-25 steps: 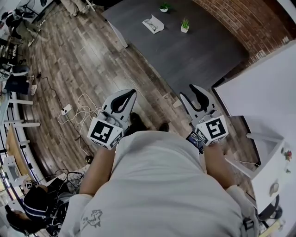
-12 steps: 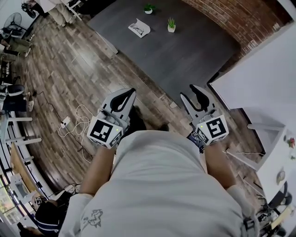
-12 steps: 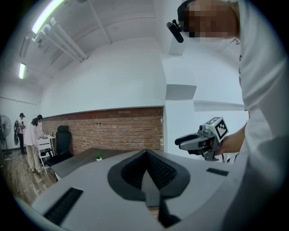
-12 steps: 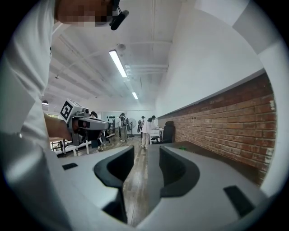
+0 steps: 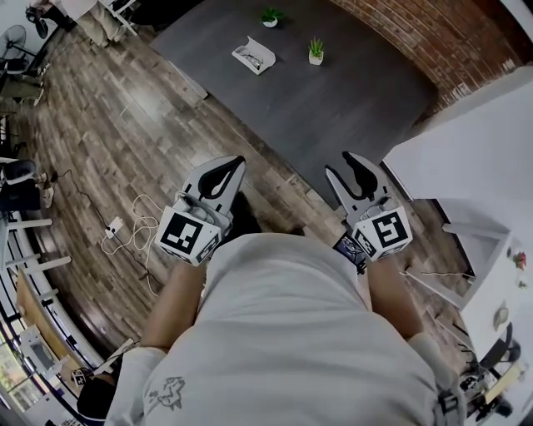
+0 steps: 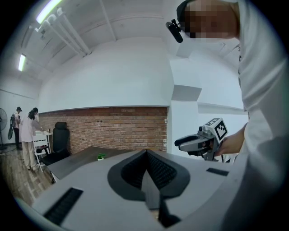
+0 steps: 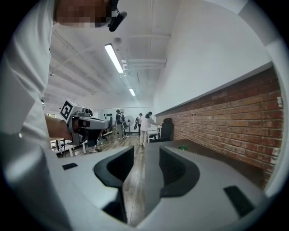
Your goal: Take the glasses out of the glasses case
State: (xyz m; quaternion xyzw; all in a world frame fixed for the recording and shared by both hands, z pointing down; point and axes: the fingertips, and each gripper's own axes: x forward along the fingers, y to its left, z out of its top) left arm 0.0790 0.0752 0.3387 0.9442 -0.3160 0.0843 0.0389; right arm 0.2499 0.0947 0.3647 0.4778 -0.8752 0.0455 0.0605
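The white glasses case (image 5: 252,56) lies open far ahead on the dark grey table (image 5: 350,100), with dark-framed glasses inside it. Both grippers are held close to the person's body, above the wooden floor and well short of the table. My left gripper (image 5: 223,169) is shut with nothing in it; in the left gripper view its jaws (image 6: 146,155) meet at the middle. A narrow gap shows between the jaws of my right gripper (image 5: 360,169), so it stands open and empty (image 7: 144,153). The case is not visible in either gripper view.
Two small potted plants (image 5: 270,16) (image 5: 316,50) stand on the table near the case. A white counter (image 5: 475,158) and a brick wall (image 5: 433,33) are at the right. Cables (image 5: 137,220) lie on the floor at the left. People stand far off (image 7: 145,126).
The head view has shifted a little, so the table and case sit slightly lower and further left. Both grippers have kept their place and state.
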